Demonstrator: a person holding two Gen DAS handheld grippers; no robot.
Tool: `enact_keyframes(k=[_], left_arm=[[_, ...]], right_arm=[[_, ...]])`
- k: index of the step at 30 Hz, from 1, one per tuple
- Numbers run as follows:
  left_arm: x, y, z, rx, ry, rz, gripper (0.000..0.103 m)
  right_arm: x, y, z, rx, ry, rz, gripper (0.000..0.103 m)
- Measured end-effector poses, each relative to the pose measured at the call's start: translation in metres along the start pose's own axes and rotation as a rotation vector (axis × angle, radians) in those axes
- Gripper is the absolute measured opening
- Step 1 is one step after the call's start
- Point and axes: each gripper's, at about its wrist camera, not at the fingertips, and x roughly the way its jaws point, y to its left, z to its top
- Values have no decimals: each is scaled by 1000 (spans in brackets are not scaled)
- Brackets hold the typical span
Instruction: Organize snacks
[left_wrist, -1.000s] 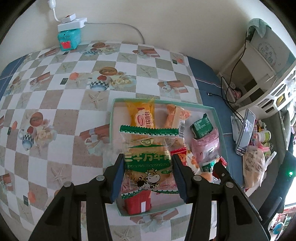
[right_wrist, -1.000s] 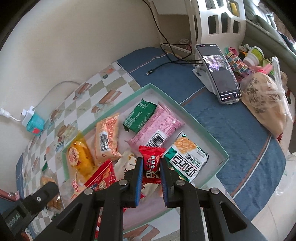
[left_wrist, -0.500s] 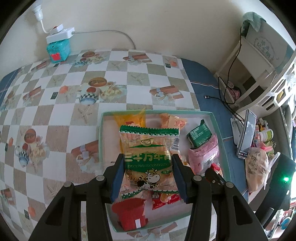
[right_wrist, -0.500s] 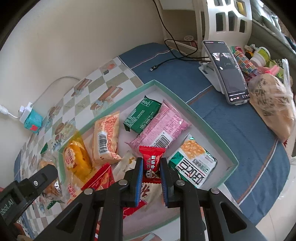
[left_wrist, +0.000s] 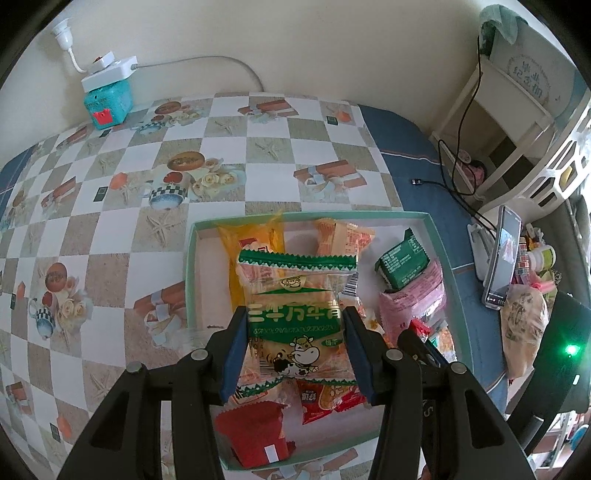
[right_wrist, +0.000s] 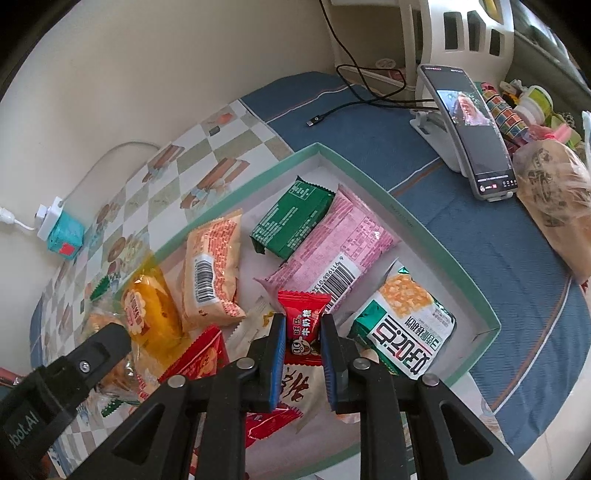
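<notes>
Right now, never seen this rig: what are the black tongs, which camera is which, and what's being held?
No robot arm here: a person holds a hand-operated two-finger tool in each hand, each carrying a fisheye camera looking along its fingers. The left-wrist view shows the left tool shut on a green-and-yellow biscuit packet with a cartoon cow. The right-wrist view shows the right tool shut on a small red candy wrapper. Both are over a shallow teal-rimmed cardboard box holding more snacks, including a dark green packet and a pink packet. The box sits on a checkered tablecloth.
</notes>
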Motion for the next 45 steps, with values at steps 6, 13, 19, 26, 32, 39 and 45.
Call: enact_keyframes(k=[6, 13, 19, 26, 32, 39, 45], left_arm=[[-12, 4, 4, -11, -31, 21, 74], [-21, 26, 8, -55, -42, 117, 95], [-15, 62, 6, -79, -55, 377, 98], [-5, 98, -1, -152, 26, 443, 98], [-14, 114, -10, -181, 49, 452, 98], [-35, 137, -24, -223, 63, 448, 98], [-62, 157, -38, -240, 21, 461, 98]], right_arm=[[-4, 3, 1, -13, 0, -31, 65], [-8, 9, 0, -35, -14, -57, 91], [-13, 15, 0, -44, -33, -55, 103], [-28, 33, -1, -76, -70, -26, 103], [-47, 59, -12, -154, -105, -32, 103], [-61, 82, -36, -239, -99, -32, 103], [-68, 96, -55, -273, -82, -31, 103]])
